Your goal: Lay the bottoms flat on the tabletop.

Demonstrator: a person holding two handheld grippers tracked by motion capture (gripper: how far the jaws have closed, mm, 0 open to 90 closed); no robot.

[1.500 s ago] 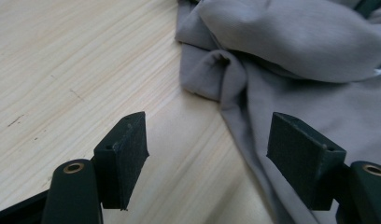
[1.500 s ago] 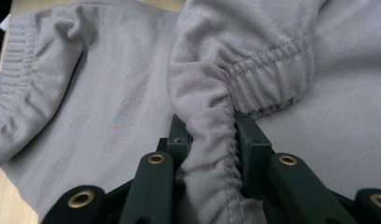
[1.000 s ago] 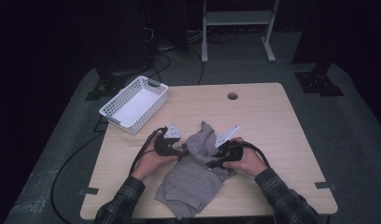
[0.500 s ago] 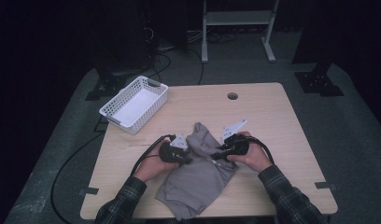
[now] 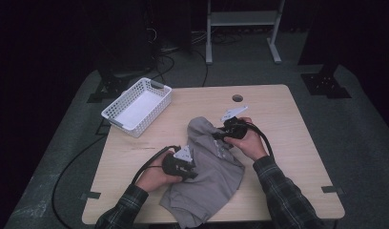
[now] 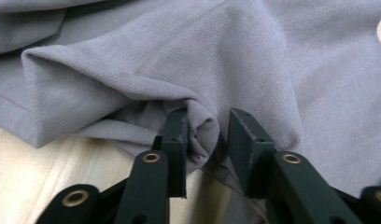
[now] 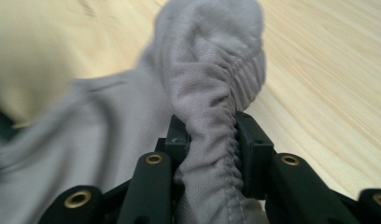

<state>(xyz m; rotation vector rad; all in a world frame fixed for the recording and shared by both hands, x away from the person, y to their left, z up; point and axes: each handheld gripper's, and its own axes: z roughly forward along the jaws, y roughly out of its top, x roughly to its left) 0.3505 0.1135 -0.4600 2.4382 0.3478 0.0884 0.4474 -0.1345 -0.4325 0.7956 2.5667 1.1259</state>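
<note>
A crumpled grey shirt point(image 5: 211, 183) lies on the near middle of the wooden table point(image 5: 292, 143). My left gripper point(image 5: 195, 172) is at the shirt's left side, shut on a small rolled fold of the grey shirt point(image 6: 226, 56). Its jaws point(image 6: 205, 140) have just eased open a little around the fold. My right gripper point(image 5: 217, 136) holds the far end of the shirt, slightly lifted. In the right gripper view a gathered, ribbed edge of the shirt point(image 7: 212, 56) is pinched between the jaws point(image 7: 211, 140). They too have just eased open a little, with the cloth still between them.
A white slatted basket point(image 5: 117, 119) stands at the table's far left corner. A round cable hole point(image 5: 237, 98) is in the tabletop at the far middle. Black cables trail from both grippers, the left one over the near-left edge.
My left gripper has closed on a fold of the shirt and drifted nearer. My right gripper has moved away from the person and slightly up, pulling its end of the shirt along.
</note>
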